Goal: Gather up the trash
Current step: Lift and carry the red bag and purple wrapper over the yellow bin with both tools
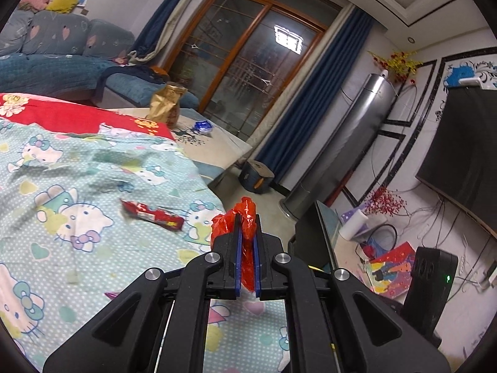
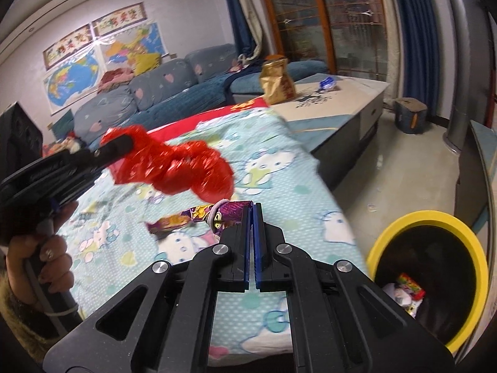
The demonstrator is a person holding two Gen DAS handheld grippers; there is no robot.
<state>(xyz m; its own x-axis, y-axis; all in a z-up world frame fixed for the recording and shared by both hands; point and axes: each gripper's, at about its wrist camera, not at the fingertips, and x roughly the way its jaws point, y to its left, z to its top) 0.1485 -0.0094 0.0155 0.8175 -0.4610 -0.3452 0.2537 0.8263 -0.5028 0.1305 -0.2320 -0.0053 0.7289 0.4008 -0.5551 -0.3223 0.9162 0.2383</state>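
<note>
Above the cartoon-print bedspread [image 2: 279,171]: both grippers loaded.
Left gripper [image 1: 247,217] clamps the red plastic bag [image 1: 245,209]; right gripper [image 2: 252,208] pinches the purple wrapper [image 2: 198,214]. Carry both over the yellow-rimmed bin [image 2: 478,248] before releasing.

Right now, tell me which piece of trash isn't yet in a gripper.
The red snack wrapper lying flat on the cartoon bedsheet. The red plastic bag is clamped in the left gripper, the purple wrapper in the right gripper.
</note>
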